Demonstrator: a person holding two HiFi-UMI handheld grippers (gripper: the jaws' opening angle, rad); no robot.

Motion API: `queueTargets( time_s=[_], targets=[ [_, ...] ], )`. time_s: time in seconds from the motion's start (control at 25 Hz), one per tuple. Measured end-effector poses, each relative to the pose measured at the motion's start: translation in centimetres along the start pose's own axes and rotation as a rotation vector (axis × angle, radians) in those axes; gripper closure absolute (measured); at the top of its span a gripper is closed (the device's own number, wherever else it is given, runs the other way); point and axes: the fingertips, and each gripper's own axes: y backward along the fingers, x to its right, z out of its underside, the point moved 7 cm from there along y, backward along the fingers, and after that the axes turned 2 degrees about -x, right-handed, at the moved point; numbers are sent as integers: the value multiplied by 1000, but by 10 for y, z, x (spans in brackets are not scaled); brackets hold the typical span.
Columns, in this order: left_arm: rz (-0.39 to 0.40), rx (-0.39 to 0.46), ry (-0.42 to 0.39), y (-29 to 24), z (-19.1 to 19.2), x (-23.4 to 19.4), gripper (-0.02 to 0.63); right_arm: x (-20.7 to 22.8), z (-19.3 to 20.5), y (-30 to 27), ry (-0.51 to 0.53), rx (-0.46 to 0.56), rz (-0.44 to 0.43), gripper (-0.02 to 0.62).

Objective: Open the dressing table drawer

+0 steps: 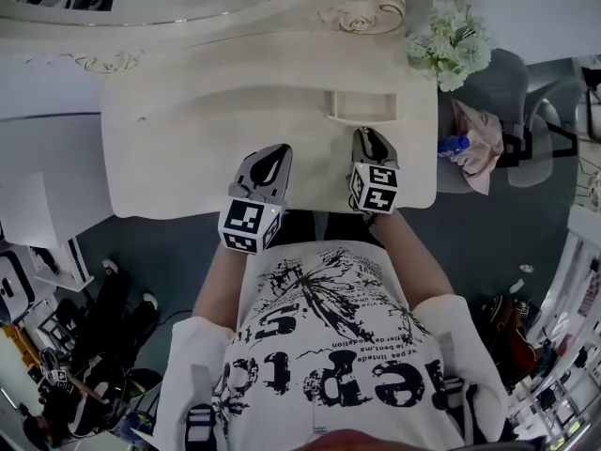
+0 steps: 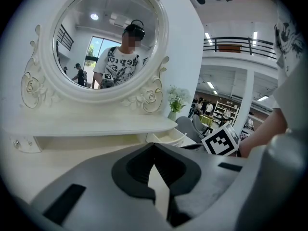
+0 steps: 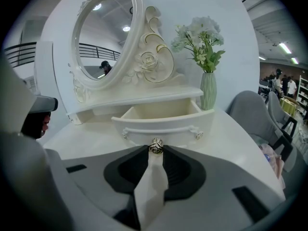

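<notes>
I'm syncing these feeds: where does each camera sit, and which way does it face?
Head view: on the head, steeply down at dressing table, left claw, right claw, forearms.
Left gripper view: on left claw, toward mirror; shut jaws.
Right gripper view: on right claw, toward drawer; jaws gripping knob.
Shared: all three show the drawer.

Short-sleeved white T-shirt (image 1: 329,336) with bold black print
</notes>
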Motion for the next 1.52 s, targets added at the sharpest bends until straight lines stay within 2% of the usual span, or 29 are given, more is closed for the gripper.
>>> queueTargets(
  time_s=[0.48, 0.8, 1.0, 1.16, 1.32, 1.52],
  targets=[
    [-6, -6, -3, 4, 0, 4, 592, 2, 6, 7, -1, -15, -32, 491],
    [-10, 9, 2, 6, -6, 7, 592, 3, -2, 27, -23, -20, -67, 462],
    [-4, 40, -7, 3, -19, 11, 592, -6, -28, 54, 8, 58, -83, 466],
    [-3, 78, -25, 2, -34, 15, 592, -8, -55, 70, 31, 153, -94, 531],
    [-11, 114, -33, 7, -49, 19, 592, -6, -83, 88, 49, 251, -100, 558],
    [-28, 174, -45, 19, -70, 25, 592, -10, -114, 115, 157, 407, -115, 565]
  ],
)
